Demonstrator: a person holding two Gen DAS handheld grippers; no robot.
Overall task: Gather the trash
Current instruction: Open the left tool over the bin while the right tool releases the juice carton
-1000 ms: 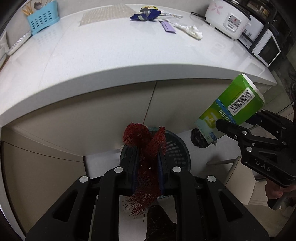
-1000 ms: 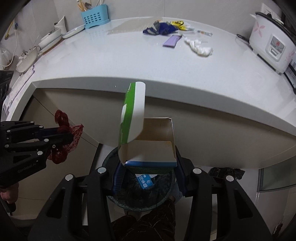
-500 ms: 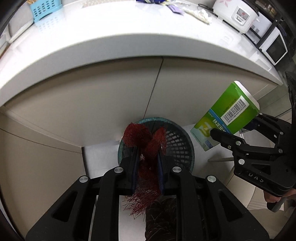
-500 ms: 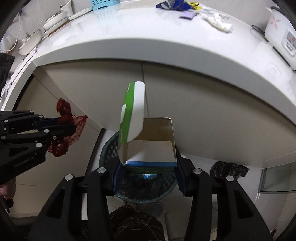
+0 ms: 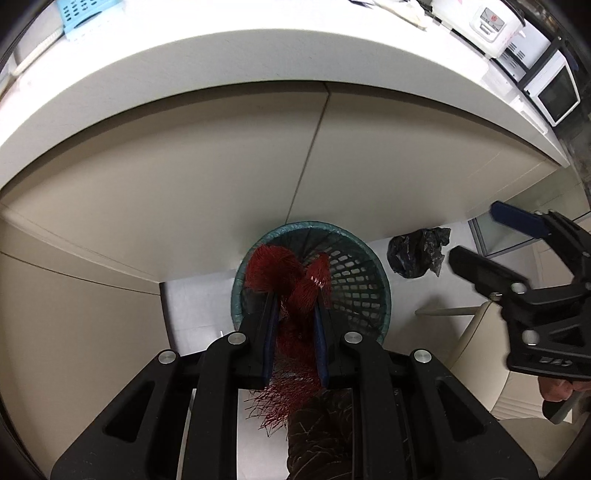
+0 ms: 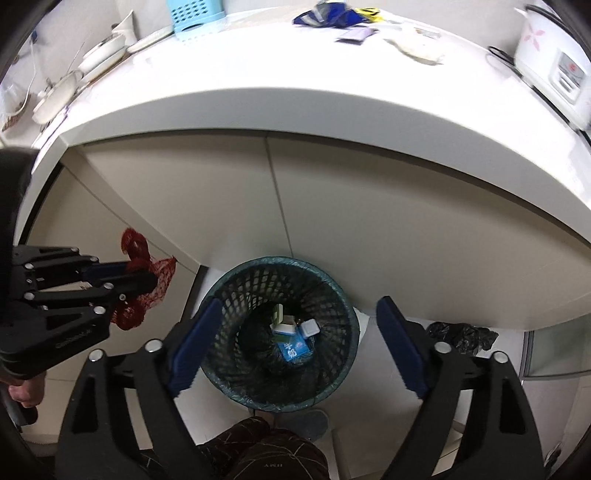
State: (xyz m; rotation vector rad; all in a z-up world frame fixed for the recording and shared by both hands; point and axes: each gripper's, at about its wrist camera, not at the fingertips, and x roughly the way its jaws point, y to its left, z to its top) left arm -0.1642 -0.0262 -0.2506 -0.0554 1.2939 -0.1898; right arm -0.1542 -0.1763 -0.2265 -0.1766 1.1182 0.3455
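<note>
Red mesh netting (image 5: 295, 291) sits clenched in the left hand-held gripper (image 5: 295, 314) above the bin (image 6: 218, 295) on the floor below the counter (image 6: 295, 92). Jaws of the right hand-held gripper (image 6: 291, 347) have just been opening and stand wide with nothing between them; cartons (image 6: 291, 339) lie inside the bin.

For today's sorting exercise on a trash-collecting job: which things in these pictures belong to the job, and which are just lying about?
Part of the job:
- red netting, clamped in the left gripper
- waste basket
- cartons in the basket
- right gripper, jaws just opened, nothing between them
- wrappers on the counter

Lying about:
- rice cooker
- blue rack
- black bag on the floor
</note>
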